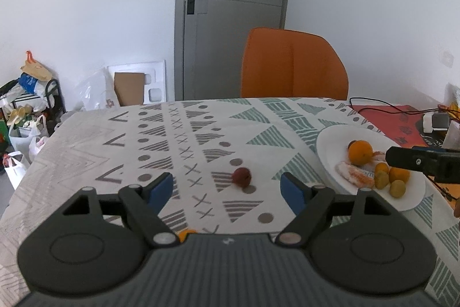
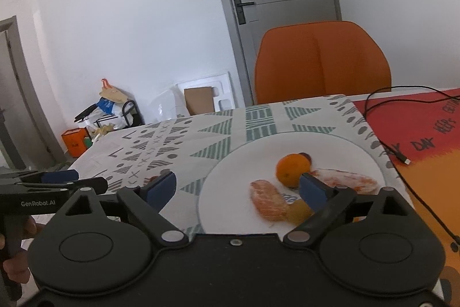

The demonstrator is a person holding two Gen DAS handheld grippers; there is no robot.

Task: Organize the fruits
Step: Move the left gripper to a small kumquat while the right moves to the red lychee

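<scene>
Both pairs of jaws stand open and hold nothing: the left gripper (image 1: 227, 190) hangs over the patterned tablecloth (image 1: 161, 134), the right gripper (image 2: 238, 189) over the round white plate (image 2: 241, 163). On that plate lie 1 whole orange (image 2: 291, 169), 2 peeled citrus segments (image 2: 268, 199) and several small yellow fruits (image 1: 382, 179). Still loose on the cloth is 1 small dark-red round fruit (image 1: 242, 177), ahead of the left gripper, so the sorting looks mostly done.

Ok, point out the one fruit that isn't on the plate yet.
It's the small dark red fruit, alone on the patterned tablecloth ahead of the open left gripper. The oranges and small yellow fruits all lie on the white plate.
</scene>
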